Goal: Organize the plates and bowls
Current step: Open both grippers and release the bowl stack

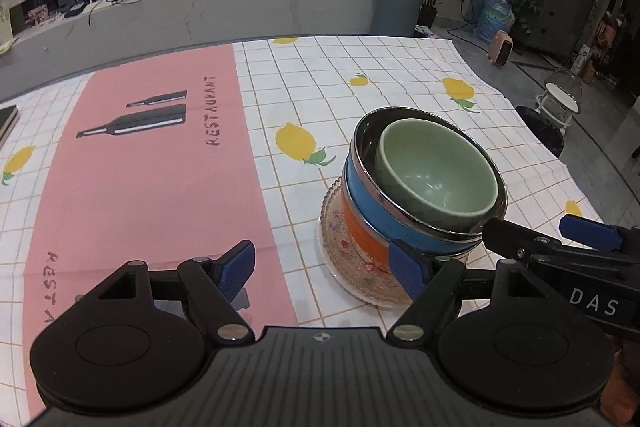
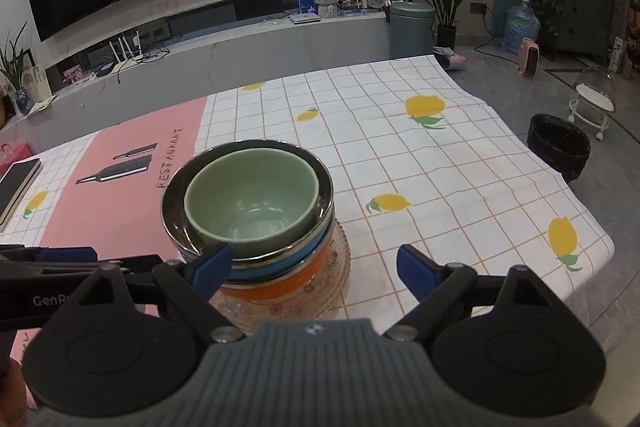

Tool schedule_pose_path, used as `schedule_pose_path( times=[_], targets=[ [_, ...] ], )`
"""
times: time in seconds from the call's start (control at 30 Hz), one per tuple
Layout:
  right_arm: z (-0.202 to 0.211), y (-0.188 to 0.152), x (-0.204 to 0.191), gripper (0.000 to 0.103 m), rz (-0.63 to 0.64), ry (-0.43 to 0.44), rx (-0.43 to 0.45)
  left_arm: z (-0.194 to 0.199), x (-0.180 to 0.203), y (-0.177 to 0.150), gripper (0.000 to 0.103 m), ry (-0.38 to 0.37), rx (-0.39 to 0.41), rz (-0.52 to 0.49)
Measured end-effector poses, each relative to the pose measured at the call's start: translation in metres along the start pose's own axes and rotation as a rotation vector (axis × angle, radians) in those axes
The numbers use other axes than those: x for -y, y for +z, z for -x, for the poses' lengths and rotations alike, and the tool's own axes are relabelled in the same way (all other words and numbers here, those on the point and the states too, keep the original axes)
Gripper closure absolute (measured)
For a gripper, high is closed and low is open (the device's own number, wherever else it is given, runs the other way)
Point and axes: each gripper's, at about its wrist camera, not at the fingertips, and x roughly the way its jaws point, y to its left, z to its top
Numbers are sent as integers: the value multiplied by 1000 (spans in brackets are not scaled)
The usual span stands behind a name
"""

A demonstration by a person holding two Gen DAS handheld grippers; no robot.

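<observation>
A stack stands on the table: a green bowl (image 1: 438,175) (image 2: 256,203) inside a steel bowl with a blue band (image 1: 384,215) (image 2: 280,261), on an orange bowl (image 1: 360,239) (image 2: 276,293), on a patterned glass plate (image 1: 340,267) (image 2: 340,267). My left gripper (image 1: 326,269) is open and empty, just left of the stack, its right finger in front of the blue band. My right gripper (image 2: 316,269) is open and empty, its left finger by the stack's near rim. The right gripper also shows in the left wrist view (image 1: 532,235).
A checked lemon tablecloth (image 2: 440,179) covers the table, with a pink restaurant placemat (image 1: 140,167) on the left. A dark book (image 2: 16,183) lies at the far left edge. A black bin (image 2: 560,147) stands on the floor beyond the right edge.
</observation>
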Motion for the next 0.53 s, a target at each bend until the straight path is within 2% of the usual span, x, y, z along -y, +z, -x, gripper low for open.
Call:
schedule_pose_path(
  times=[0.53],
  targets=[
    [-3,1,0,15,-1,-10,-9,-1,1,-4,14,6,18,-8]
  ],
)
